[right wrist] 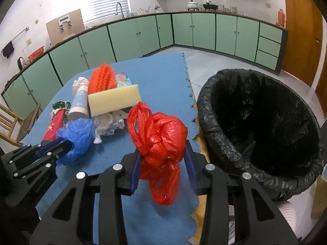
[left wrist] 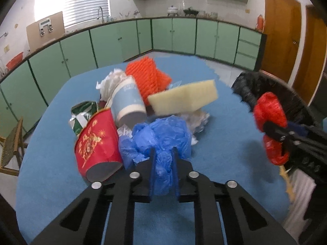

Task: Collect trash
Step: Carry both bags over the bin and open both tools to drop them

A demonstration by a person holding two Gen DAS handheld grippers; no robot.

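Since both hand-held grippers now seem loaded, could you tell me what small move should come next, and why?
Probably swing the right hand-held gripper over the black-lined bin and release: it is shut on the red plastic bag, with the bin open just beside it. The left hand-held gripper has pinched the blue plastic bag.

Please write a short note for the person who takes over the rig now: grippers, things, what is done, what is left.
Left gripper: shut on the blue bag, at the near edge of the pile.
Right gripper: shut on the red bag, lifted off the mat, left of the bin.
On the mat: red cup, blue cup, sponge, orange netting, tissues, green wrapper.
Done: both bags gripped; the bin looks empty.
Left: drop both bags in, then the rest.
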